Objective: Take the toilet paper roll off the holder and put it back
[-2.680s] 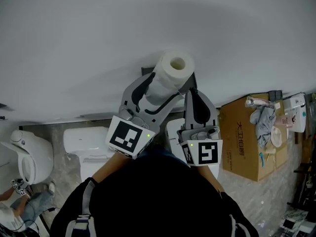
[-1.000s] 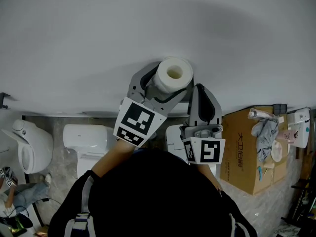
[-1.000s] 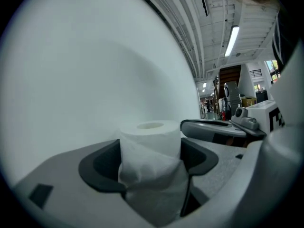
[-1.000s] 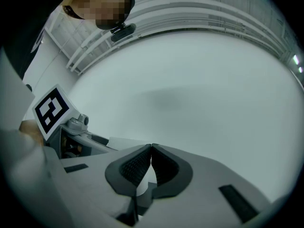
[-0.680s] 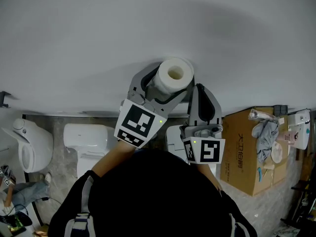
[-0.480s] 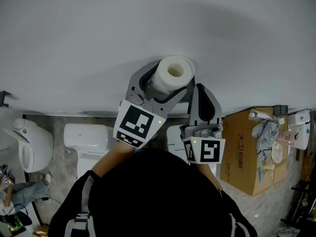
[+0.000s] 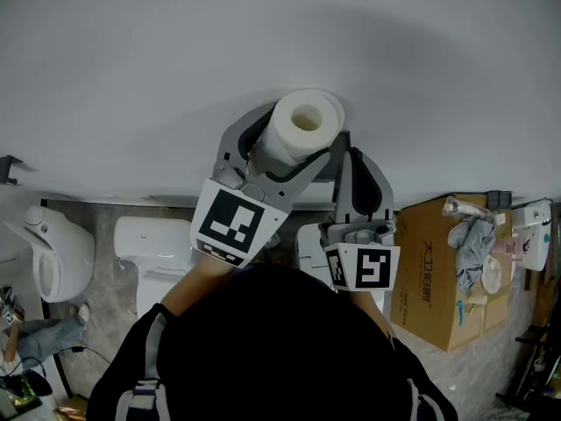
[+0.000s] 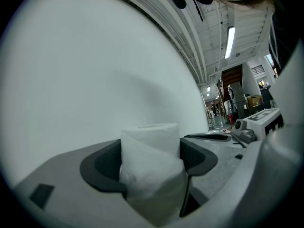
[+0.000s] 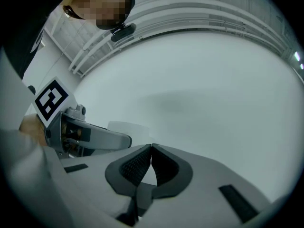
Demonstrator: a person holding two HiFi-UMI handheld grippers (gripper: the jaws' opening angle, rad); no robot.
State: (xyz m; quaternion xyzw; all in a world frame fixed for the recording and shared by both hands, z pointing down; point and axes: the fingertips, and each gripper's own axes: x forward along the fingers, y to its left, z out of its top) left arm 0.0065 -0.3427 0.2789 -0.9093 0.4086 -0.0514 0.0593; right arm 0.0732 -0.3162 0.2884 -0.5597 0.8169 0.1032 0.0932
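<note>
The white toilet paper roll [image 7: 302, 125] is held up against the white wall, its hollow core facing me. My left gripper [image 7: 289, 147] is shut on it, one dark pad on each side of the roll [image 8: 152, 160]. In the left gripper view the paper is squeezed a little between the pads [image 8: 102, 167]. My right gripper [image 7: 352, 160] hovers just right of the roll, jaws shut with nothing in them [image 9: 151, 150]. The roll's edge [image 9: 127, 127] shows beyond the left gripper's finger. The holder is hidden behind the roll and grippers.
The plain white wall [image 7: 263, 33] fills the upper half of the head view. Below stand a white toilet [image 7: 153, 248] and another [image 7: 48, 257] at far left. A cardboard box [image 7: 434, 266] with cloth and bottles on it sits at the right.
My left gripper has drawn the roll a little left and out from the wall, showing more of its length. The right gripper has stayed where it was.
</note>
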